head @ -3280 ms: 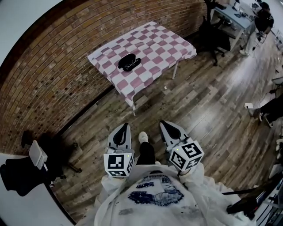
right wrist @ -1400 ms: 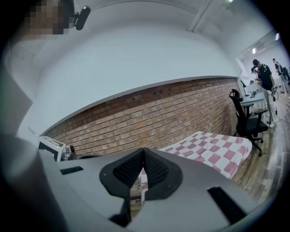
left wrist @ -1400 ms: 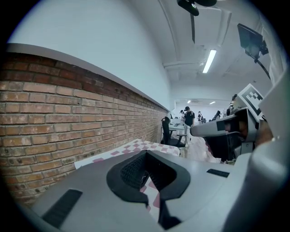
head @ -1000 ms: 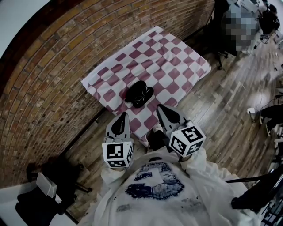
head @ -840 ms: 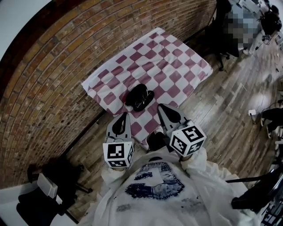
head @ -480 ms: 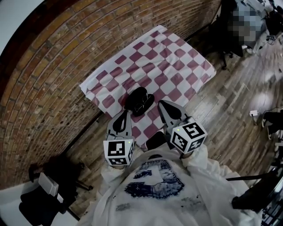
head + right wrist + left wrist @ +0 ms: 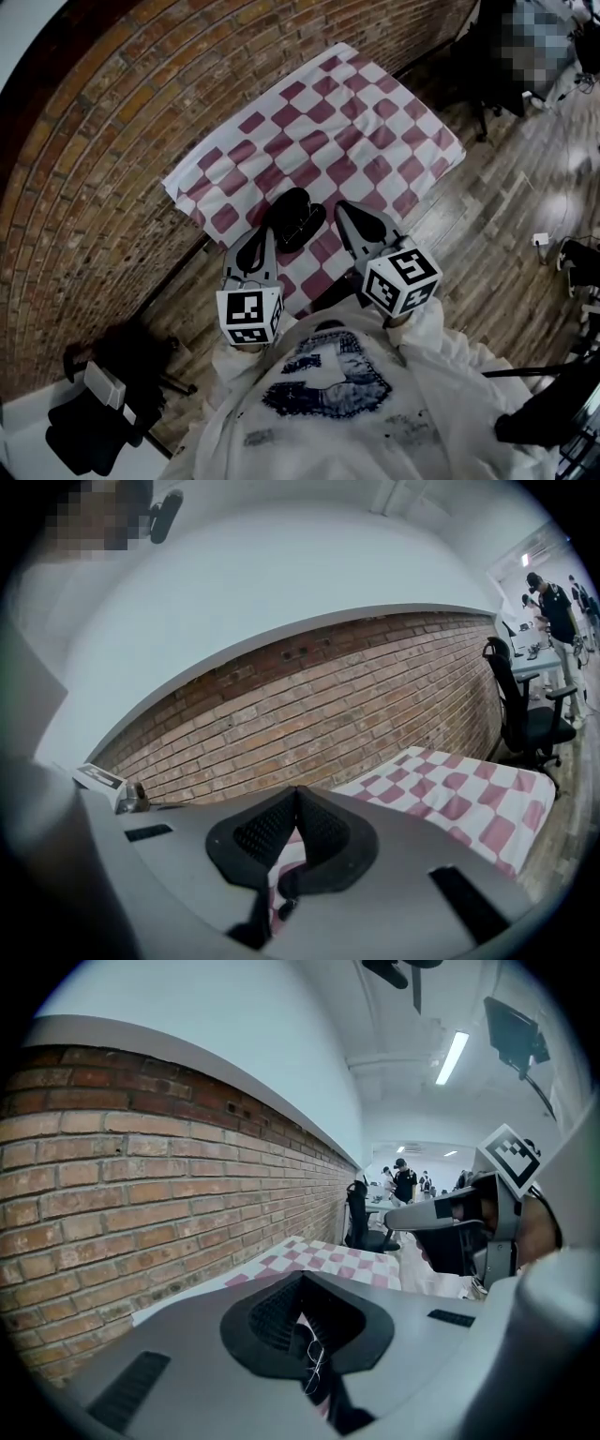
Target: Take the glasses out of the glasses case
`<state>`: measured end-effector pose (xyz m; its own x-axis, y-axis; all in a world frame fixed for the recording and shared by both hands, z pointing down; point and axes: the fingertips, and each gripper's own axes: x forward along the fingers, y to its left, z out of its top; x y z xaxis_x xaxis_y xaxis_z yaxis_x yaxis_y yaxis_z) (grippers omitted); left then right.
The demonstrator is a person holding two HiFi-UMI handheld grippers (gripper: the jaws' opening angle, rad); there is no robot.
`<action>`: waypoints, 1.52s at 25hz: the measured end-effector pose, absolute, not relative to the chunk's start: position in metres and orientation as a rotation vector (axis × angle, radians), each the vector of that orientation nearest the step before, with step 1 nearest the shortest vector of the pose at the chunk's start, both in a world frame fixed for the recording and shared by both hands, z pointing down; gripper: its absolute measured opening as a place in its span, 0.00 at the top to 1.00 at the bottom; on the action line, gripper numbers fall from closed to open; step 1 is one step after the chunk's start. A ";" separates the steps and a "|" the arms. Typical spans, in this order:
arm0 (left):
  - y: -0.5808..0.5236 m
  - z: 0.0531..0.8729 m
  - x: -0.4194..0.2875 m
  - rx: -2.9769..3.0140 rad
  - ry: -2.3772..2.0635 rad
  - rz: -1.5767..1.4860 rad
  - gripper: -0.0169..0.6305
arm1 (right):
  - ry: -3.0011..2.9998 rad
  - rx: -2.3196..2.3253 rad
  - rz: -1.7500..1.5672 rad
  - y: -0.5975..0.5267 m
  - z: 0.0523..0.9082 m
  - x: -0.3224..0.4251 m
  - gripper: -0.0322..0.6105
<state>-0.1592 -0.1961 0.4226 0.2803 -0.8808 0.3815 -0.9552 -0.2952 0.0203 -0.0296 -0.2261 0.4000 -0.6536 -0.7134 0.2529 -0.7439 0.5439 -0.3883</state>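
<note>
Open glasses case [image 7: 292, 217] at the table's [image 7: 375, 112] near edge — glasses [image 7: 306, 225] inside.
Left gripper [image 7: 268, 231] and right gripper [image 7: 340, 206], jaws pressed together and empty, flank the case — likely lined up to steady it and lift the glasses.

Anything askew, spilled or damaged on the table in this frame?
Nothing stands out. The black glasses case lies open on the checkered tablecloth, nothing spilled; the left gripper and right gripper are shut and empty.

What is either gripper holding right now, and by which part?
Nothing. The left gripper and right gripper both have shut, empty jaws; the case lies ungripped on the table.
</note>
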 end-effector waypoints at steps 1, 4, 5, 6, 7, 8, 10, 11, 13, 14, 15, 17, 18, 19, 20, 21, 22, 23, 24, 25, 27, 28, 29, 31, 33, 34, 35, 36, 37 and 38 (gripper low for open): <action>-0.199 0.424 -0.158 2.300 -1.694 0.445 0.96 | -2.702 1.273 0.731 -0.229 0.401 -0.028 0.93; -0.208 0.434 -0.154 2.279 -1.684 0.482 0.96 | -2.698 1.262 0.742 -0.239 0.405 -0.025 0.93; -0.211 0.437 -0.152 2.276 -1.673 0.496 0.96 | -2.697 1.259 0.746 -0.242 0.406 -0.024 0.93; -0.214 0.441 -0.149 2.276 -1.656 0.504 0.96 | -2.696 1.256 0.751 -0.244 0.407 -0.023 0.93; -0.215 0.444 -0.146 2.277 -1.634 0.505 0.96 | -2.693 1.252 0.759 -0.247 0.408 -0.022 0.93; -0.217 0.446 -0.144 2.277 -1.612 0.501 0.96 | -2.690 1.248 0.768 -0.249 0.410 -0.021 0.93; -0.221 0.450 -0.140 2.270 -1.585 0.491 0.96 | -2.682 1.240 0.784 -0.254 0.415 -0.018 0.93; -0.224 0.453 -0.139 2.270 -1.574 0.499 0.96 | -2.678 1.238 0.789 -0.257 0.417 -0.017 0.93; -0.227 0.460 -0.134 2.272 -1.540 0.534 0.96 | -2.670 1.232 0.798 -0.261 0.421 -0.015 0.93; -0.228 0.464 -0.131 2.271 -1.520 0.547 0.96 | -2.666 1.228 0.805 -0.262 0.423 -0.014 0.93; -0.229 0.467 -0.128 2.271 -1.503 0.559 0.96 | -2.661 1.225 0.811 -0.263 0.425 -0.013 0.93; -0.231 0.472 -0.123 2.273 -1.479 0.590 0.96 | -2.655 1.223 0.819 -0.267 0.428 -0.011 0.93; -0.233 0.474 -0.121 2.276 -1.470 0.607 0.95 | -2.654 1.222 0.822 -0.269 0.428 -0.010 0.93; -0.234 0.476 -0.119 2.278 -1.459 0.623 0.95 | -2.653 1.221 0.824 -0.271 0.429 -0.008 0.93; -0.236 0.479 -0.116 2.279 -1.446 0.637 0.95 | -2.652 1.220 0.825 -0.273 0.429 -0.007 0.93; -0.237 0.482 -0.114 2.279 -1.430 0.650 0.94 | -2.651 1.220 0.827 -0.275 0.430 -0.006 0.93; -0.239 0.486 -0.112 2.279 -1.415 0.661 0.93 | -2.650 1.220 0.828 -0.277 0.431 -0.005 0.93; -0.240 0.489 -0.110 2.278 -1.400 0.670 0.91 | -2.648 1.221 0.830 -0.279 0.432 -0.003 0.93; -0.241 0.493 -0.108 2.275 -1.385 0.677 0.90 | -2.646 1.222 0.833 -0.280 0.433 -0.002 0.93; -0.241 0.496 -0.107 2.271 -1.370 0.683 0.88 | -2.644 1.222 0.838 -0.282 0.434 -0.001 0.93; -0.243 0.504 -0.105 2.260 -1.349 0.697 0.84 | -2.641 1.217 0.856 -0.285 0.437 0.002 0.93; -0.244 0.508 -0.104 2.253 -1.341 0.705 0.83 | -2.639 1.213 0.866 -0.287 0.438 0.003 0.93; -0.246 0.512 -0.104 2.245 -1.334 0.714 0.82 | -2.637 1.210 0.874 -0.289 0.439 0.004 0.93; -0.248 0.521 -0.103 2.224 -1.319 0.735 0.78 | -2.634 1.204 0.882 -0.293 0.441 0.006 0.93; -0.250 0.529 -0.102 2.207 -1.304 0.756 0.74 | -2.635 1.197 0.884 -0.297 0.443 0.007 0.93; -0.251 0.534 -0.102 2.200 -1.296 0.769 0.71 | -2.635 1.193 0.884 -0.299 0.444 0.007 0.93; -0.252 0.538 -0.101 2.197 -1.286 0.785 0.68 | -2.636 1.189 0.884 -0.301 0.445 0.007 0.93; -0.253 0.542 -0.100 2.197 -1.274 0.804 0.66 | -2.636 1.185 0.884 -0.303 0.445 0.007 0.93; -0.253 0.546 -0.098 2.199 -1.258 0.825 0.63 | -2.637 1.182 0.883 -0.304 0.446 0.007 0.93; -0.253 0.551 -0.096 2.201 -1.240 0.848 0.60 | -2.637 1.179 0.883 -0.306 0.446 0.008 0.93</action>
<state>-0.0961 -0.2525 0.5506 0.4002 -0.5797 0.7098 -0.8717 -0.4797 0.0998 0.0076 -0.3060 0.4464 -0.6893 -0.6436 0.3326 -0.7141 0.5262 -0.4618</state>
